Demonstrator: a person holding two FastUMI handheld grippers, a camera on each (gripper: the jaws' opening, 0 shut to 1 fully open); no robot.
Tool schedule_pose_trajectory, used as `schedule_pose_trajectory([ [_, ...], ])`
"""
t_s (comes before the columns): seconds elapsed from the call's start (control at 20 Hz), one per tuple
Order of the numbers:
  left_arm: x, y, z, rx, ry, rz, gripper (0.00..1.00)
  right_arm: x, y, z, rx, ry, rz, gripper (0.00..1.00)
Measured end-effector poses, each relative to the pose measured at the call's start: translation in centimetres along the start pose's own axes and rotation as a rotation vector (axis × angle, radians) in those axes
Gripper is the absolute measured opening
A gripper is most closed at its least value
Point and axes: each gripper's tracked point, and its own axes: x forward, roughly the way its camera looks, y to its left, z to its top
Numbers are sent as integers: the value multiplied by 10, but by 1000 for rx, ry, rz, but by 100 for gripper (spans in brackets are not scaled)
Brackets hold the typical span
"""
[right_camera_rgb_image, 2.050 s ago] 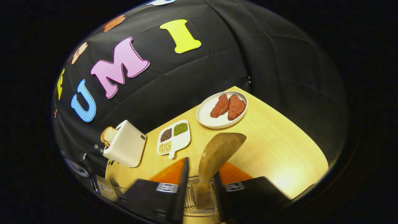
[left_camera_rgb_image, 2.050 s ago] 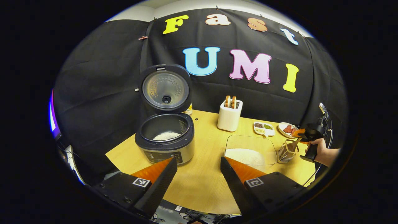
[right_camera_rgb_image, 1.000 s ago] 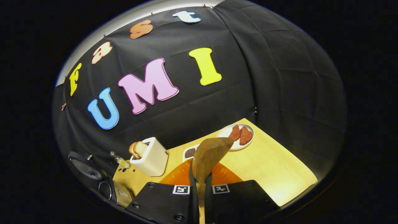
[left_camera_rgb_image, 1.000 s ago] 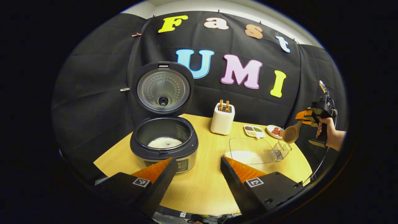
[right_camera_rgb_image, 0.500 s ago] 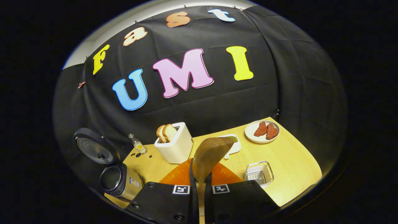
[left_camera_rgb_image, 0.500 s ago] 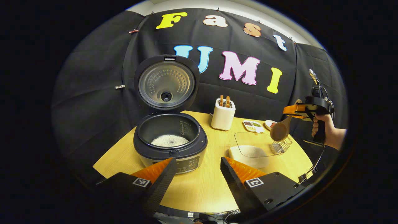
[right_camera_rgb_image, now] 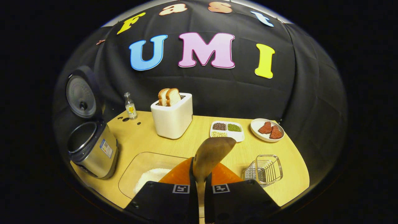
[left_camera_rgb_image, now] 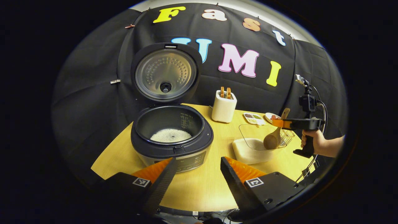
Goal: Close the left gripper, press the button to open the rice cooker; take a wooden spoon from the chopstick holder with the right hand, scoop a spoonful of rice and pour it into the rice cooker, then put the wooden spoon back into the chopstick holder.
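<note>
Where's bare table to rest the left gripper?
Bare patch at the front edge of the table, between cooker and rice dish. Crowded at the back right: toaster, bean tray, meat plate, wire holder.

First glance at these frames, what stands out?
The rice cooker stands open at the table's left, lid upright, with a little rice in its pot. To its right, the right gripper holds the wooden spoon with its bowl down over the clear rice container. Behind sits a white toaster with bread slices in it.
</note>
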Motion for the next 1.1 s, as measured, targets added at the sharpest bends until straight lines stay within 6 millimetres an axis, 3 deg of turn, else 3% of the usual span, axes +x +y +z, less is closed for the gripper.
schedule_pose_trajectory([
  [0.1, 2, 4, 3, 3, -2, 1, 96, -2, 8, -5, 16, 1, 2, 16],
  [0.15, 2, 5, 4, 5, -6, 2, 93, -4, 12, -9, 38, 9, 0, 12],
  [0.4, -1, 8, 6, -1, -12, 5, 96, -8, 38, -26, 217, 68, 23, 12],
  [0.65, -6, 9, 4, -12, -17, 11, 96, -1, 54, -26, 479, 145, 44, 12],
  [0.8, -10, 9, 4, -25, -20, 14, 93, 1, 64, -21, 546, 160, 54, 12],
  [0.95, -11, 11, 5, -28, -25, 16, 96, 1, 73, -18, 606, 172, 80, 12],
  [1.1, -12, 12, 8, -27, -33, 19, 96, 0, 71, -18, 701, 187, 90, 12],
])
